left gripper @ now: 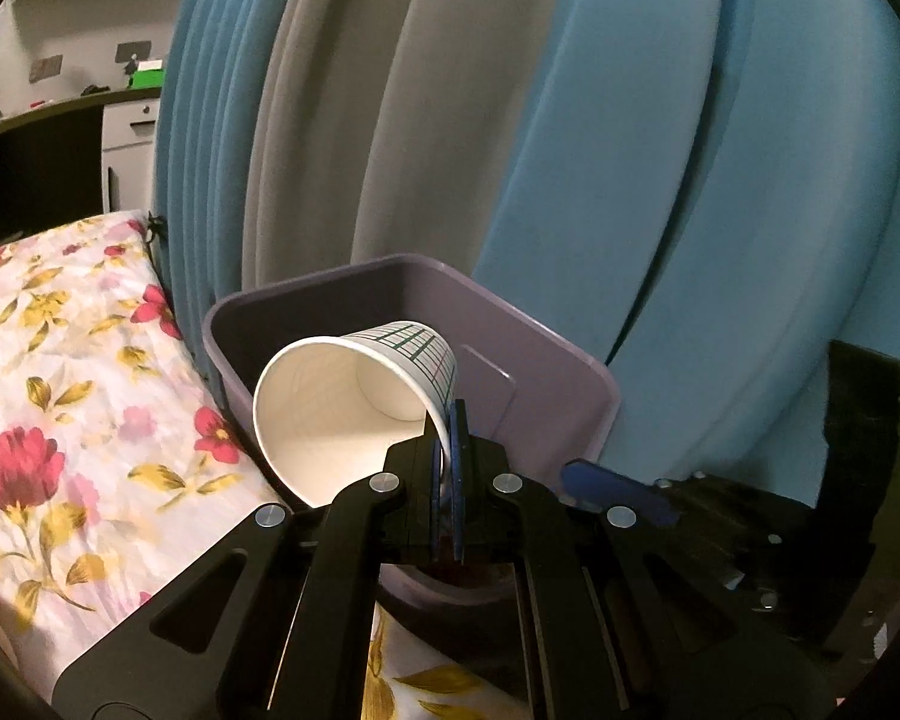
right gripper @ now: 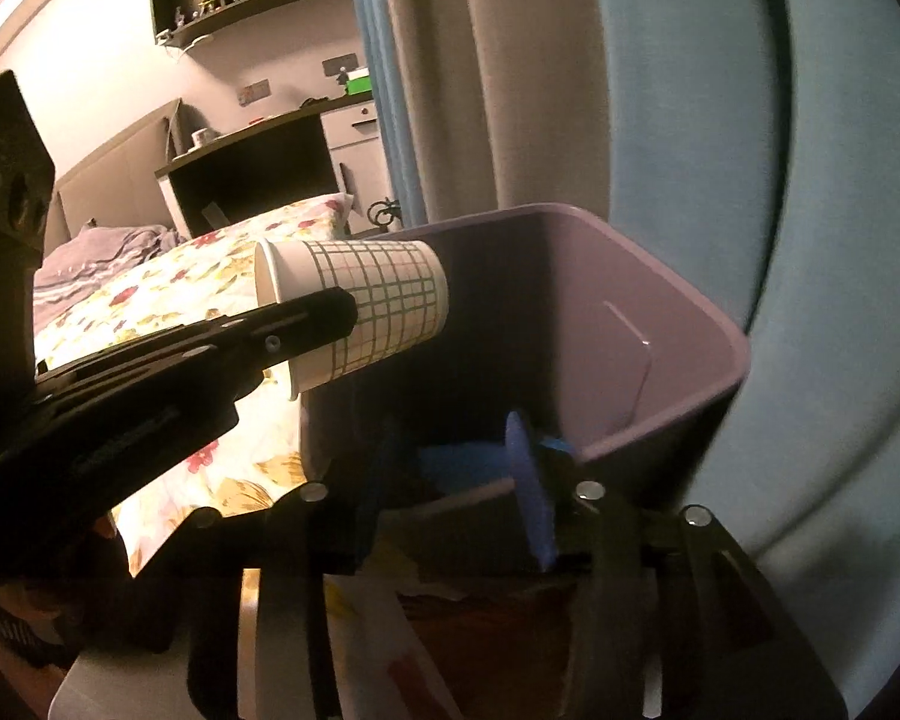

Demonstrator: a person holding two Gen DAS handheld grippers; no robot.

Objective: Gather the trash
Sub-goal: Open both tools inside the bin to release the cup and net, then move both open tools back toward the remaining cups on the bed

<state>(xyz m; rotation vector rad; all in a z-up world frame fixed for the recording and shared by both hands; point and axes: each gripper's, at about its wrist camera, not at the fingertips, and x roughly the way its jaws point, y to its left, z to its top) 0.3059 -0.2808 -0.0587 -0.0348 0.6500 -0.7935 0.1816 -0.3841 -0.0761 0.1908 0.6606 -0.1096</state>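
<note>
The paper cup point(left gripper: 354, 396) hangs over the bin point(left gripper: 546, 372), bed point(left gripper: 60, 390) left, curtains point(left gripper: 510, 120) behind.

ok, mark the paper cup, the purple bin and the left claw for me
paper cup point(left gripper: 324, 402): left wrist view, on its white inner wall.
purple bin point(right gripper: 660, 276): right wrist view, on the far inside wall.
left claw point(left gripper: 448, 438): left wrist view, at the fingertips pinching the cup's rim.

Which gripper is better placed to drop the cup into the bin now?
Left. The left gripper is shut on the cup wall and holds it over the bin rim. The right gripper stands open and empty at the bin's near wall.
</note>
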